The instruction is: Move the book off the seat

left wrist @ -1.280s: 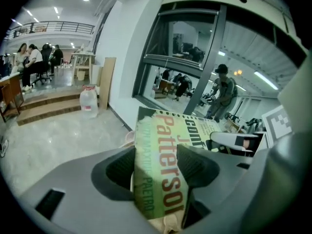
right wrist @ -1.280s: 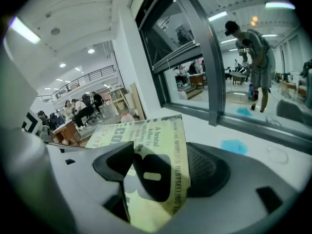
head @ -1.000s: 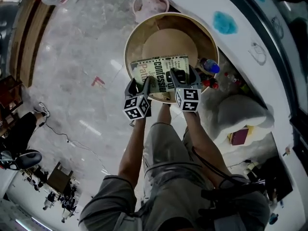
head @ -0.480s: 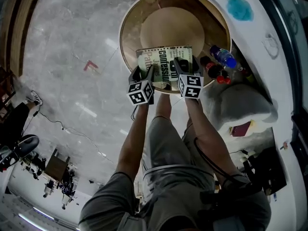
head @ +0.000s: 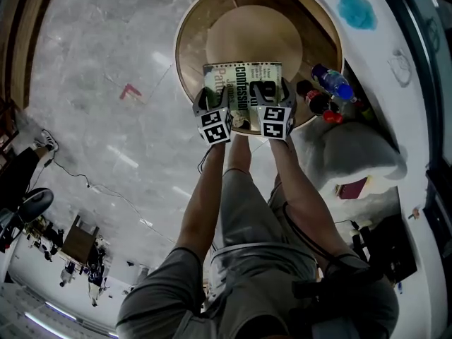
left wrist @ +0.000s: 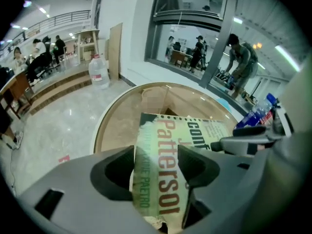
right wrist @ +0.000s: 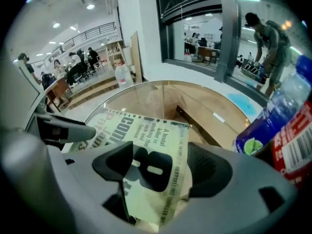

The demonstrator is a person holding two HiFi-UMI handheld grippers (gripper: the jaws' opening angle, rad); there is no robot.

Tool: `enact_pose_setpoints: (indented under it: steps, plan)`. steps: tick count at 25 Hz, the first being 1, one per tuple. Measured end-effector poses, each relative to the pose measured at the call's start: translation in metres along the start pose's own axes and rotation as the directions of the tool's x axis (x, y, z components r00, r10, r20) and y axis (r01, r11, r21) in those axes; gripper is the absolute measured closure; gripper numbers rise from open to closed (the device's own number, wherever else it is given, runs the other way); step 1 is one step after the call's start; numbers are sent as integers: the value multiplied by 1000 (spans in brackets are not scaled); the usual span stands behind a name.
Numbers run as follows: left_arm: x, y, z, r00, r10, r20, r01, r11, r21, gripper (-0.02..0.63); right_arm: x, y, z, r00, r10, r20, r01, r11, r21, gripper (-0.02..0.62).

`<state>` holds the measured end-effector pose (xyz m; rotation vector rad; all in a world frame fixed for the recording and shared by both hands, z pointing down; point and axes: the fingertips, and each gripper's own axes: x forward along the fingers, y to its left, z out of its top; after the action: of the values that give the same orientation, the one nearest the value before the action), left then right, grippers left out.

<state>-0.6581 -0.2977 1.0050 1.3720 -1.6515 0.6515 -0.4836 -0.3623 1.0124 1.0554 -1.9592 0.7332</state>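
Observation:
A pale green paperback book hangs low over the round tan cushion of a wooden tub seat. My left gripper is shut on its near left corner, by the spine. My right gripper is shut on its near right corner. In the left gripper view the book runs out from between the jaws of that gripper towards the seat's rim. In the right gripper view the book fills the gap of that gripper.
Bottles with blue and red caps stand just right of the seat, one blue bottle close to my right gripper. A white fluffy heap lies beside them. A curved white ledge runs on the right, marble floor on the left.
Both grippers have sunk with the book held between them, closer to the seat's cushion. The book has kept its place in both grips.

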Motion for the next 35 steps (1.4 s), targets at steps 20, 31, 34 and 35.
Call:
enact_pose_setpoints:
  steps: [20, 31, 34, 35]
  plan:
    - [-141, -40, 157, 937, -9, 349, -7, 999, 46, 334, -132, 41, 163, 951, 133, 279, -130, 991, -29, 258]
    - [-342, -106, 360, 722, -89, 686, 0, 992, 128, 334, -322, 45, 375, 787, 191, 587, -118, 980, -161, 259]
    - [-402, -124, 395, 657, -101, 747, 4, 991, 130, 336, -382, 48, 409, 741, 227, 632, -133, 972, -194, 259]
    - [-421, -130, 404, 633, -109, 767, 8, 991, 135, 336, -401, 47, 419, 723, 235, 649, -133, 970, -203, 259]
